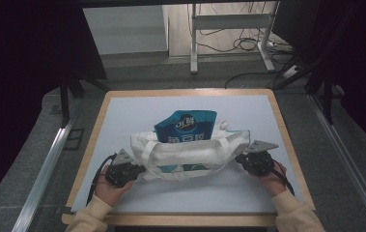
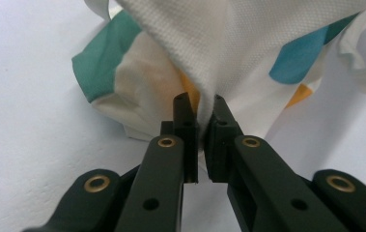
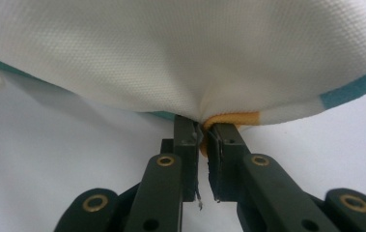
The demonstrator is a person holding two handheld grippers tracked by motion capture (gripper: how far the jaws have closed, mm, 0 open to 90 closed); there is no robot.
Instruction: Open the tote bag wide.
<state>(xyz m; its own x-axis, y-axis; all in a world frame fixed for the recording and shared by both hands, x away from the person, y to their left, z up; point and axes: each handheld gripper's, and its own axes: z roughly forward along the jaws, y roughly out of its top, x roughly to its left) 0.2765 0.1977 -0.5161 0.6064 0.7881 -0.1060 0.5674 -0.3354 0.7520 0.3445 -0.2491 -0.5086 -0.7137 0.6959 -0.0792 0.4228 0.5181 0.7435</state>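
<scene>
A white cloth tote bag (image 1: 185,154) with teal, blue and orange patches lies across the middle of the pale table mat (image 1: 180,193). A blue snack pouch (image 1: 186,126) sticks out of its far side. My left gripper (image 1: 139,170) is shut on the bag's left end. In the left gripper view the jaws (image 2: 201,104) pinch a fold of the white cloth (image 2: 229,43). My right gripper (image 1: 240,159) is shut on the bag's right end. In the right gripper view its jaws (image 3: 202,126) clamp the cloth (image 3: 185,53) at an orange seam, and the fabric is stretched taut between the two grippers.
The mat lies on a wooden-edged table (image 1: 89,154). Beyond the table's far edge stand a white metal frame (image 1: 229,29) and loose cables (image 1: 248,43) on the floor. Dark posts (image 1: 64,96) rise to the left and right.
</scene>
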